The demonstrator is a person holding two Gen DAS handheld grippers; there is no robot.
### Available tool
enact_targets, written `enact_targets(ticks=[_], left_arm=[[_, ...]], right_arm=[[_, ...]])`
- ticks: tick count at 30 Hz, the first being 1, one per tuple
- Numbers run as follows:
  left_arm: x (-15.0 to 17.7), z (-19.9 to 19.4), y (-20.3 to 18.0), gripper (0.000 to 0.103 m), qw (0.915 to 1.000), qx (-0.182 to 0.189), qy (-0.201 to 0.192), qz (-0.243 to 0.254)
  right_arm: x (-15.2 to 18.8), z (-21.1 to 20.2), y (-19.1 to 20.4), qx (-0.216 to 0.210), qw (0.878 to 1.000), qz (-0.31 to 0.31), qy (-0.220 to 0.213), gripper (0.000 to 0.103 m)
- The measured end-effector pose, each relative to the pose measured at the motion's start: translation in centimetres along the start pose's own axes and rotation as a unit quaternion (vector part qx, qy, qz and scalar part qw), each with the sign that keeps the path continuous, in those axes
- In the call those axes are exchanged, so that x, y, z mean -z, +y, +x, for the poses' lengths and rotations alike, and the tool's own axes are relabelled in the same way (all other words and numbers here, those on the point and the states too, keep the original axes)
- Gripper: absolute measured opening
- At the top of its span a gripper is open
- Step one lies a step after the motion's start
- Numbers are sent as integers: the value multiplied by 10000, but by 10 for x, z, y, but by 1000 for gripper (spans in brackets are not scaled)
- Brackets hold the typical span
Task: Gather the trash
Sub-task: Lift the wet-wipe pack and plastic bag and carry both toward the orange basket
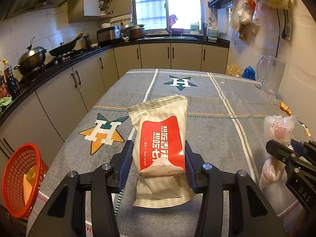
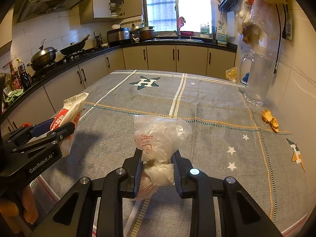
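The wet-wipe packet [image 1: 161, 150] sits clamped between my left gripper [image 1: 159, 158] pads, raised a little over the near middle of the table [image 1: 207, 106]. It is a soft foil pouch, light and slick by the look of it, with a flat sealed fin at the far end. I have it across its red-labelled middle, where the wad inside gives the pads something to bite; the fins would probably slide out.

In my right gripper [image 2: 158, 167] is a crumpled clear plastic bag [image 2: 158, 136], pinched at its twisted neck, with its loose top puffing up beyond the jaws. It looks almost weightless and floppy, so the bunched neck is the only firm hold; something brownish hangs in the part below the pads, though I cannot tell what.

Out at the near left, below the table edge, stands the red basket [image 1: 21, 179], likely where both should go. On the far right of the cloth lie golden scraps [image 2: 270, 119], near a clear jug [image 2: 254, 79] against the wall.
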State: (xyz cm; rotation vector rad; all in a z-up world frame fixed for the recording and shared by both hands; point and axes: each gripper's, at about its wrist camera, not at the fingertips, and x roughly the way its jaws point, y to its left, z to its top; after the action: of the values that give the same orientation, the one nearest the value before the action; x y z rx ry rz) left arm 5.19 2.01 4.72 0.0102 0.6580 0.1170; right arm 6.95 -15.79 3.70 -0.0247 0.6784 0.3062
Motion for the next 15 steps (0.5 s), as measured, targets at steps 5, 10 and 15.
enact_targets(ticks=[5, 10, 15], left_arm=[[1, -1, -1, 47, 10000, 6, -25, 16], [1, -4, 0, 47, 10000, 26, -73, 10], [-1, -22, 2, 47, 9998, 39, -219, 5]], right_arm=[[0, 0, 1, 28, 10000, -5, 16, 30], [0, 0, 1, 39, 10000, -14, -3, 30], [-3, -3, -2, 127, 9999, 64, -75, 30]])
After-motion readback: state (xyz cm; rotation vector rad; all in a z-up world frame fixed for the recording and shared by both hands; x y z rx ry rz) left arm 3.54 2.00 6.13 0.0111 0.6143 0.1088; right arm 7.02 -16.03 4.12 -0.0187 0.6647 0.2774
